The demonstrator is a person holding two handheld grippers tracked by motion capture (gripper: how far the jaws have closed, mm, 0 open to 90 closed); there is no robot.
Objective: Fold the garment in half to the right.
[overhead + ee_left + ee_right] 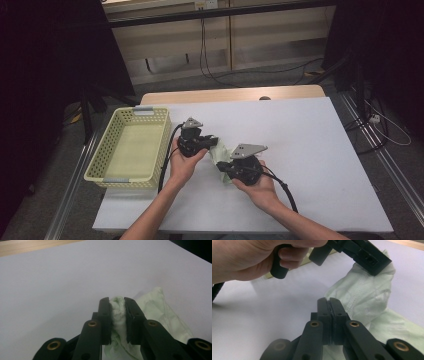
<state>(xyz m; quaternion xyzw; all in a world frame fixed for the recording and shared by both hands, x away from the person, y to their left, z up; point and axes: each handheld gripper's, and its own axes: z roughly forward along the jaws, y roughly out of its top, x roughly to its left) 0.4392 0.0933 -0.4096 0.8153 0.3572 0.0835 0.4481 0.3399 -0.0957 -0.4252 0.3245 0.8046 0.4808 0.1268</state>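
Left hand-held gripper [212, 141]: black body, grey three-cornered top plate, black cable | Right hand-held gripper [223, 167]: same build, black cable | Jaws: black, brass-ringed screw holes | Forearms: bare, no sleeves

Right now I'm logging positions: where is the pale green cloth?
In the high view, the pale green cloth lies mid-table on the white tabletop, right of the yellow basket, pinched between the left tool and right tool.
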